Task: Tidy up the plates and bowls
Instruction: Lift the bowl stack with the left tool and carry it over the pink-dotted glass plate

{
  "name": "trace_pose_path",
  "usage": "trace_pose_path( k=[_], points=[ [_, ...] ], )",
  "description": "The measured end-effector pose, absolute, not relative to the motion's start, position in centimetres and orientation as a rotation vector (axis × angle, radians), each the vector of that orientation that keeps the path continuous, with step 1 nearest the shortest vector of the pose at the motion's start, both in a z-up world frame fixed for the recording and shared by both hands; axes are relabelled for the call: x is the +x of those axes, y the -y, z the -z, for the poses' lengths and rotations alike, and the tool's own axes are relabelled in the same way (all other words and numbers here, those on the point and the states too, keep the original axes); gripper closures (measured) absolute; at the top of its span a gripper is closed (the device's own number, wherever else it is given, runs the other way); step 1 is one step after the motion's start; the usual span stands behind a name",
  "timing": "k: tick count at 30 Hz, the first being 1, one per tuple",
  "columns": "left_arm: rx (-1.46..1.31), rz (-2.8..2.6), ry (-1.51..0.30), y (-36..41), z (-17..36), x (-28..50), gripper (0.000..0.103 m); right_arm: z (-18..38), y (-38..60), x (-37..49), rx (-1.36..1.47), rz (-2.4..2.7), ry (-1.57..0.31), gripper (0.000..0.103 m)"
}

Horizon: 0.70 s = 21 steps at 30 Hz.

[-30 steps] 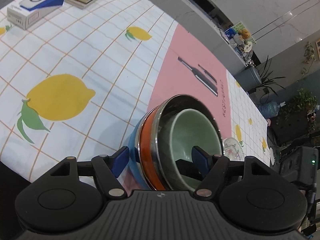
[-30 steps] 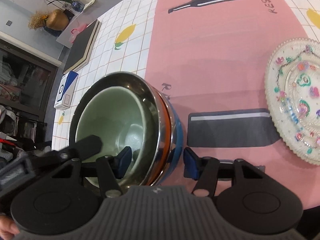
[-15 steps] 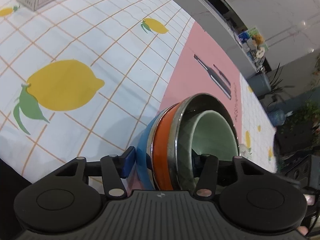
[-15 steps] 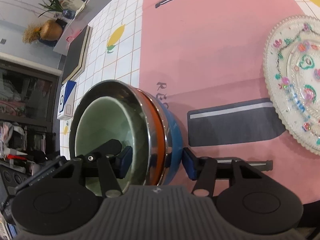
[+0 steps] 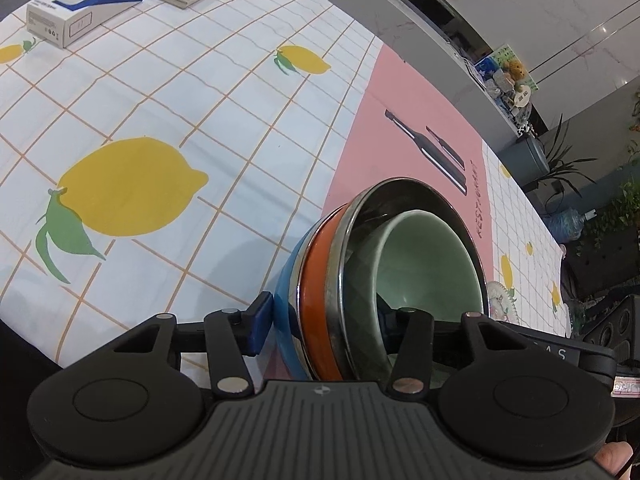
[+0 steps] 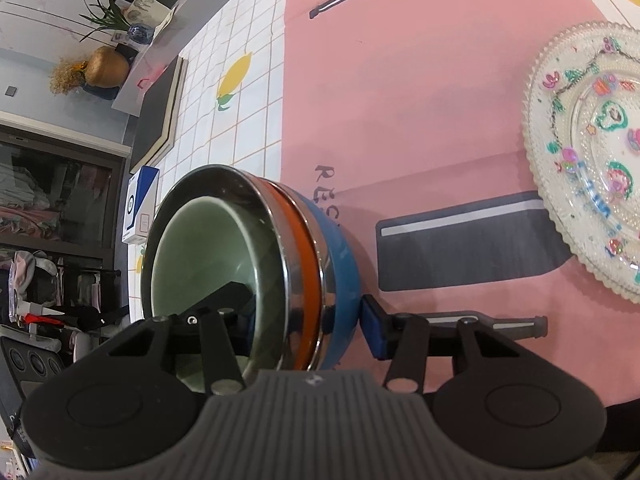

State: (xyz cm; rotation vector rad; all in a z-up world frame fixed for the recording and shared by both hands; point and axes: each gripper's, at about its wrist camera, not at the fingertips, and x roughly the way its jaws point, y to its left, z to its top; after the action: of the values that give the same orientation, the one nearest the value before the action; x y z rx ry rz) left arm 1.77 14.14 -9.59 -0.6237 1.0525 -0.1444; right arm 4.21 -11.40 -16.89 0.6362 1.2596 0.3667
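The nested bowl stack point(image 5: 360, 280) has tipped steeper than a second ago. Left tool point(image 5: 320, 326) and right tool point(image 6: 308, 326) each straddle its rim, not visibly pinching; I judge it is being carried toward the plate point(image 6: 592, 152).

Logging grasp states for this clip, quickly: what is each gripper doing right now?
Left gripper: jaws shut on the bowl stack, one inside, one outside.
Right gripper: jaws shut on the same stack, opposite side.
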Motion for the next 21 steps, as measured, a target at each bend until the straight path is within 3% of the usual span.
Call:
trace_pose_path(
  k=[21],
  points=[
    [-0.519,0.243,-1.009,-6.1,3.7,3.2,0.048,11.8,20.0,3.2,0.702,-0.349,-1.137,0.055]
  ],
)
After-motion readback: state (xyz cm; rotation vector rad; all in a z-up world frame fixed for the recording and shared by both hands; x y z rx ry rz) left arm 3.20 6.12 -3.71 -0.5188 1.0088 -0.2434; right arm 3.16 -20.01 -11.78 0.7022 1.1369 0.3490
